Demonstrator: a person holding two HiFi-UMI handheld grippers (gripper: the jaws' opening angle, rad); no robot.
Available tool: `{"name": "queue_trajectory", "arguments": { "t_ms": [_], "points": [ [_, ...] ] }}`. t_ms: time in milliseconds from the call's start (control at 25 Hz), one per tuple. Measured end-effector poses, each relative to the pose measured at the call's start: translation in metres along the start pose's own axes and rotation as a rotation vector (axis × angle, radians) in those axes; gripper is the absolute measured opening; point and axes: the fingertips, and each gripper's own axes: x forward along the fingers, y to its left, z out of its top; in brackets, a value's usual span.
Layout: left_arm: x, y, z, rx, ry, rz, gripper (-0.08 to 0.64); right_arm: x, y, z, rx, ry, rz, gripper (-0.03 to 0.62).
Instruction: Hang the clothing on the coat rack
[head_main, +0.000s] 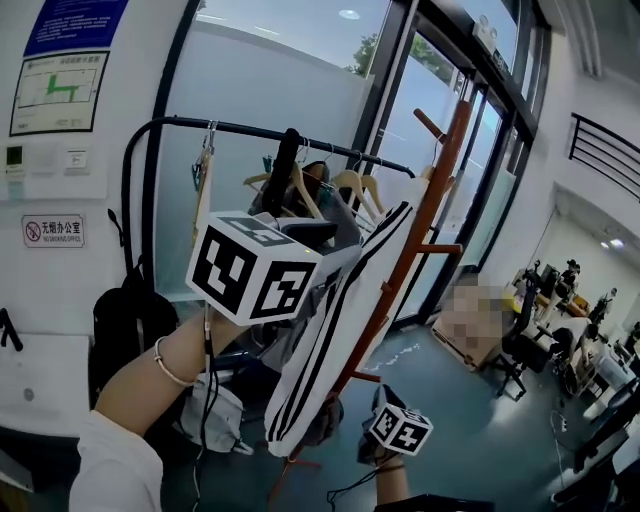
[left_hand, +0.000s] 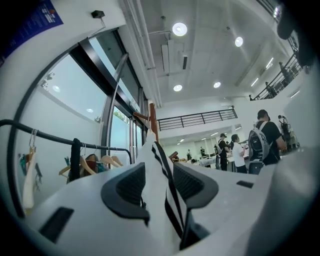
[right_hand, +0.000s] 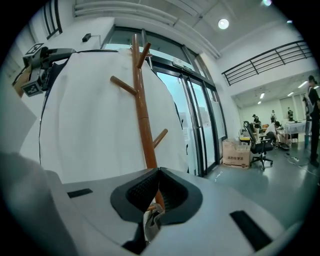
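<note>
**Garment up against the rack, probably not hooked yet**

The white, black-striped garment (head_main: 330, 330) is held stretched along the rack (head_main: 452, 150), with its top end up by the upper pegs and its bottom end near the rack's foot. The left gripper (left_hand: 159, 172) is clamped on a bunch of the striped fabric up high. The right gripper (right_hand: 159, 172) is pinched closed on a small bit of pale cloth, most likely the garment's lower edge. Whether anything is caught on a peg (head_main: 430, 124) can't be told. The hanging step itself looks to be in hand. Next, the top edge needs to be lifted over a peg and settled before either grip is let go, or the whole thing could slide off. Only one container is spotted, a cardboard box (right_hand: 237, 152) by the glass door, and what's in it can't be seen.
</note>
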Motion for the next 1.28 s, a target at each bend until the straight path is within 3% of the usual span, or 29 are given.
{"name": "queue_trajectory", "arguments": {
  "t_ms": [160, 360, 560, 640, 760, 920, 1280],
  "points": [
    [-0.021, -0.01, -0.033, -0.007, 0.008, 0.082, 0.149, -0.011, 0.01, 0.003, -0.022, -0.012, 0.049, 0.023],
    [-0.046, -0.037, -0.086, -0.069, -0.007, 0.204, 0.096, -0.047, 0.011, -0.025, -0.001, 0.018, 0.09, 0.023],
    [-0.051, -0.065, -0.136, 0.015, -0.052, 0.399, 0.017, -0.073, 0.012, -0.031, 0.001, 0.011, 0.124, 0.023],
    [-0.05, -0.085, -0.16, 0.015, -0.064, 0.397, 0.009, -0.086, 0.015, -0.043, 0.005, 0.021, 0.139, 0.023],
    [-0.046, -0.115, -0.204, -0.07, -0.033, 0.35, 0.008, -0.103, 0.015, -0.063, 0.023, 0.039, 0.142, 0.023],
    [-0.043, -0.137, -0.249, -0.164, 0.017, 0.354, 0.008, -0.118, 0.008, -0.068, -0.002, 0.039, 0.116, 0.023],
    [-0.072, -0.135, -0.274, -0.165, 0.029, 0.426, 0.008, -0.138, 0.03, -0.062, 0.005, -0.01, 0.093, 0.023]
  ]
}}
